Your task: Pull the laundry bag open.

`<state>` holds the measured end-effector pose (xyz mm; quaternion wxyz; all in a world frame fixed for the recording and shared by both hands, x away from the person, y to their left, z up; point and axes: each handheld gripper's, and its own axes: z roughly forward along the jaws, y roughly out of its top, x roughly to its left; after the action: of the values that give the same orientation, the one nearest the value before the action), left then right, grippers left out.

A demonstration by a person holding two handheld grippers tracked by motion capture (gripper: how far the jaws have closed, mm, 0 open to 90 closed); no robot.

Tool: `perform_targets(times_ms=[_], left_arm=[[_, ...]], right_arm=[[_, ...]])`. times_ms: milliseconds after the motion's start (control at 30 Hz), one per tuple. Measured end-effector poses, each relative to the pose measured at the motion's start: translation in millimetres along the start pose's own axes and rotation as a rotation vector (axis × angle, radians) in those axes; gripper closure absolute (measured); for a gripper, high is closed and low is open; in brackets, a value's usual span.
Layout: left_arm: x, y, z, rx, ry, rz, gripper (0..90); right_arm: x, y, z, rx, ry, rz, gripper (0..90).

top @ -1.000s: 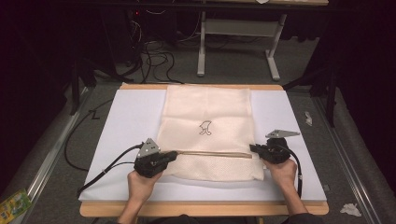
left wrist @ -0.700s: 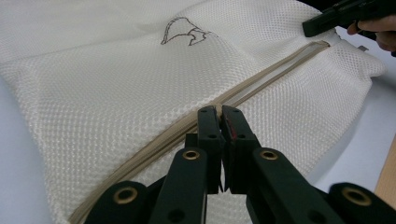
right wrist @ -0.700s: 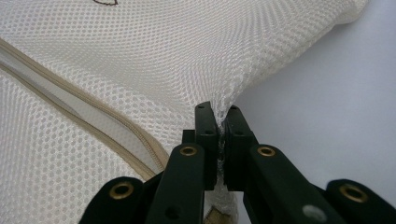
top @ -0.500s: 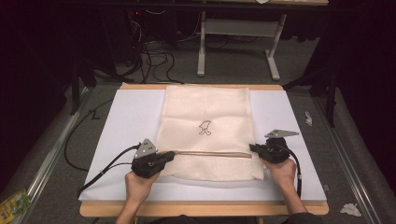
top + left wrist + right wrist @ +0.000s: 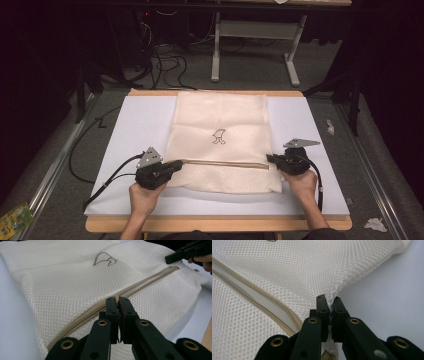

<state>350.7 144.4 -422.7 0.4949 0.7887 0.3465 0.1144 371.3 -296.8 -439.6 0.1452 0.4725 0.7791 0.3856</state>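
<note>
Left gripper (image 5: 176,165) sits at the near left of the mesh bag (image 5: 220,135), its jaws brought together on the zipper (image 5: 225,163). In the left gripper view, that gripper (image 5: 117,299) pinches a small piece at the zipper line, most likely the pull, though the part itself is too small to confirm. Right gripper (image 5: 270,159) sits at the near right edge of the bag, at the other end of the zipper. In the right gripper view, the right gripper (image 5: 329,300) is clamped on a fold of the mesh bag (image 5: 287,270), and the netting is drawn up into a small peak between the jaws.

Mesh bag lies flat on the white mat (image 5: 140,120), roughly central, its far edge close to the far edge of the mat. It is cream-coloured netting with a small dark logo (image 5: 219,136) printed near its middle. The zipper runs left to right across the near part of the bag, between the two grippers, and shows as a tan band. In the left gripper view the zipper (image 5: 140,286) appears parted along its far stretch, toward the right gripper (image 5: 170,258).

White mat covers most of the wooden table (image 5: 215,223), whose bare edge shows along the near side. Each hand grips its tool from the near side: left hand (image 5: 145,196), right hand (image 5: 304,182).
</note>
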Motion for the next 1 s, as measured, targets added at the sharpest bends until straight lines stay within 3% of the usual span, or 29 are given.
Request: perform_targets(times_ms=[1000], left_arm=[[16.0, -4.9, -22.1, -0.014, 0.061, -0.026, 87.2]], right_arm=[[-1.2, 3.0, -1.3, 0.006, -0.013, -0.011, 88.2]])
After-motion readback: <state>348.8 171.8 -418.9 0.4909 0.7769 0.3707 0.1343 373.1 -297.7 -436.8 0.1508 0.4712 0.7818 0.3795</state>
